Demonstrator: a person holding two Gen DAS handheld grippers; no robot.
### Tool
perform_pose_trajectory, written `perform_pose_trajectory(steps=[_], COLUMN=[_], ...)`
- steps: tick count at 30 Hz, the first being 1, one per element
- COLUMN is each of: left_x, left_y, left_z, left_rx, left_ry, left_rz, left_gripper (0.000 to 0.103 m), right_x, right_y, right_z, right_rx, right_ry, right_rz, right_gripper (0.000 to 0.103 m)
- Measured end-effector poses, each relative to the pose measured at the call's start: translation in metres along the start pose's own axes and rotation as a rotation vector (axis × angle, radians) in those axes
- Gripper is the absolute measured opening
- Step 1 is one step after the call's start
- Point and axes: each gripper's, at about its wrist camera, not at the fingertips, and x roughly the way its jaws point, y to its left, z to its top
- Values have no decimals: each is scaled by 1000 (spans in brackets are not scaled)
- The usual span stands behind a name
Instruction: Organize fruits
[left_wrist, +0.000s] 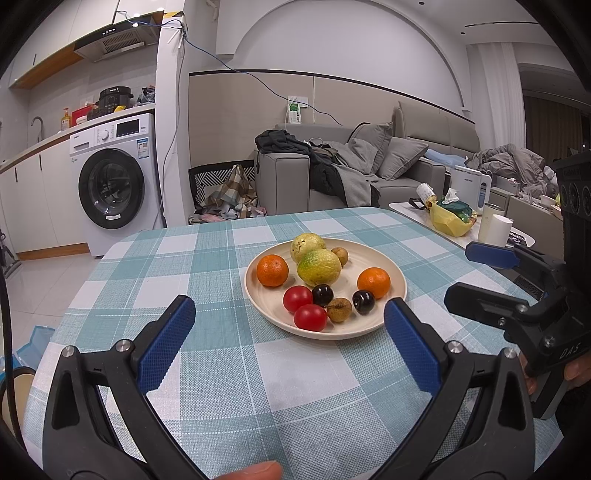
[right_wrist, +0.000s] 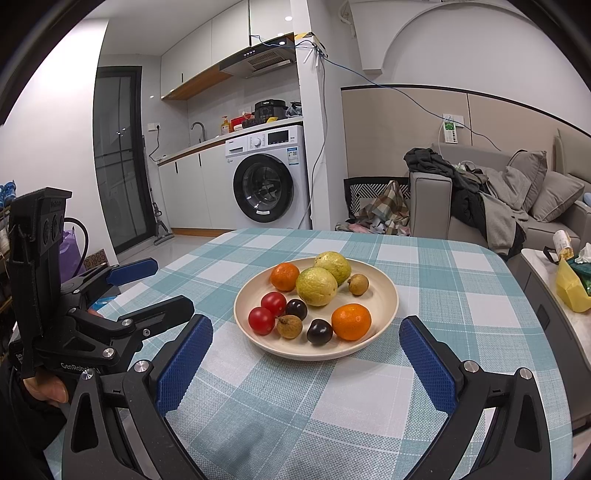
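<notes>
— Looking at the round cream plate (right_wrist: 388, 295) on the bench under its teal-and-white checked cloth (right_wrist: 369, 406), how far is the sorting?

— Every fruit lies on it: two orange mandarins (right_wrist: 351, 321), two green-yellow guavas (right_wrist: 316, 286), two red tomatoes (right_wrist: 261, 320), two dark cherries (right_wrist: 319, 331), two brown longans (right_wrist: 289, 326) — mixed, kinds partly split. That fits gathered fruit or fruit awaiting sorting.

— And the grippers?

— Left gripper (left_wrist: 290, 345) and right gripper (right_wrist: 306, 365): fingers spread wide, holding nothing, just short of the plate.
</notes>
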Motion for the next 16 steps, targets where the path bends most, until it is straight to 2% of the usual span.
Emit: perform_pose_trajectory(steps=[16], left_x=[0], left_y=[-1], left_z=[0], left_rx=[0], left_ry=[0], left_rz=[1], left_gripper=[102], right_x=[0], right_y=[0], right_z=[0], right_rx=[-1], right_ry=[1], right_rz=[2], right_gripper=[103])
